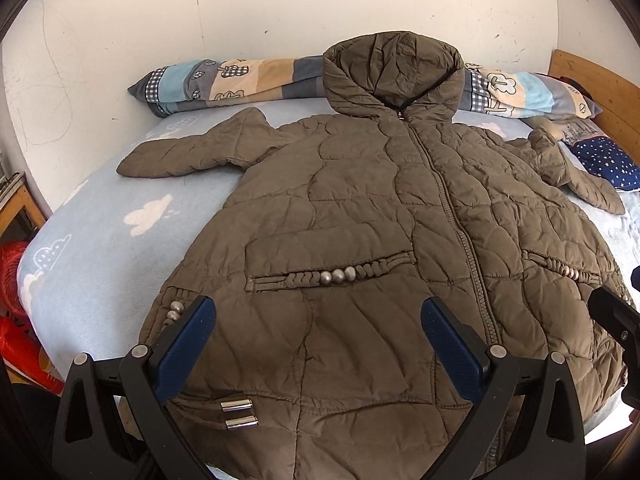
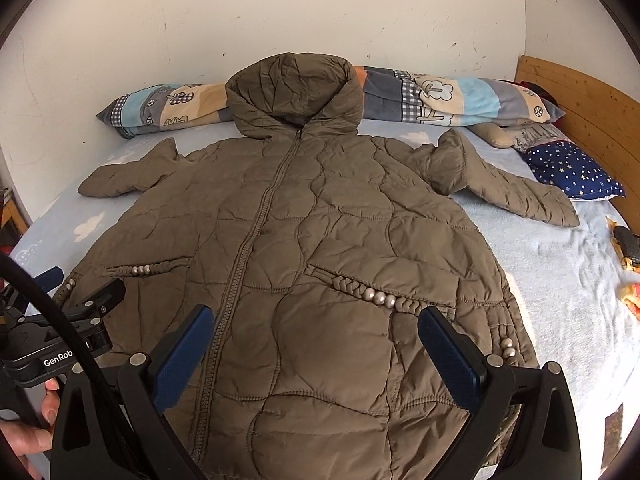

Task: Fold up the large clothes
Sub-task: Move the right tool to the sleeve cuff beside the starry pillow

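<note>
Olive quilted coat [image 1: 360, 216] laid flat, front up and zipped, on my bed [image 1: 100, 248], which carries a pale blue sheet printed with white clouds. The hood [image 1: 390, 68] lies at the far end, resting against a long patchwork bolster [image 1: 224, 82] set along the white wall [image 1: 240, 4]. One sleeve [image 1: 192, 150] extends toward the left side of the bed; the other sleeve [image 2: 504, 184] extends toward the right, bunched near the shoulder, its cuff close to a navy star-print pillow [image 2: 572, 174] beside the wooden headboard [image 2: 580, 92]. The central zipper [image 2: 256, 216] runs from the collar down to the hem. Each front pocket carries a braided trim with silver beads [image 1: 338, 276]; two metal cord ends [image 1: 239, 414] lie on the lower hem.

My left gripper [image 1: 318, 312] hovers over the lower left panel of the coat, jaws spread wide, blue pads [image 1: 192, 340] visible on both sides, nothing between them. My right gripper [image 2: 316, 316] hovers over the lower right panel, jaws likewise wide apart and holding nothing. Seen from the right wrist, the left tool sits at the left edge with my left hand [image 2: 32, 432] on its handle. A red object [image 1: 16, 320] stands beside the bed at left; small yellow and black items [image 2: 628, 252] lie on the sheet at right.
</note>
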